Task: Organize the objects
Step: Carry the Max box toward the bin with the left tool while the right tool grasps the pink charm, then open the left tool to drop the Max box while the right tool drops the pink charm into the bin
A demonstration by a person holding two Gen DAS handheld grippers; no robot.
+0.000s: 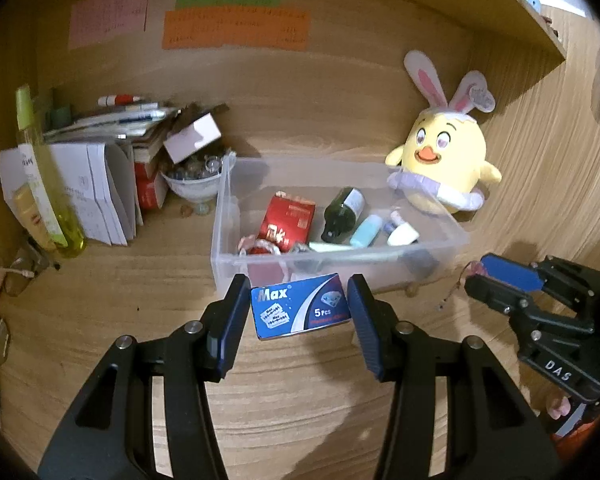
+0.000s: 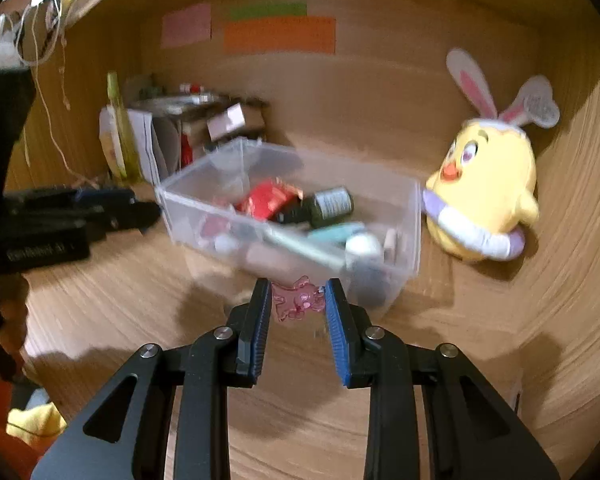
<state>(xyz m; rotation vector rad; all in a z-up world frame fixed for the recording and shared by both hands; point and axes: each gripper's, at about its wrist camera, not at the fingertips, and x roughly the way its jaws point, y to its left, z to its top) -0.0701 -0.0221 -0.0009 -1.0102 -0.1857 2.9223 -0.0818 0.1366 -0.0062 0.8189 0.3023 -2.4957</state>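
The left gripper point(image 1: 298, 312) clamped a small blue "Max" razor-blade box point(image 1: 299, 311); the right gripper point(image 2: 298, 304) pinched a translucent pink bunny-shaped charm point(image 2: 298, 299).

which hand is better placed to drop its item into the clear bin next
Probably the left. The left gripper holds the blue blade box square at the clear bin's near wall. The right gripper holds a pink charm at the bin's near corner.

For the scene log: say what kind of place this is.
Probably a home desk nook: coloured paper notes stuck on the wooden back panel, a stack of papers and pens, a yellow plush chick.
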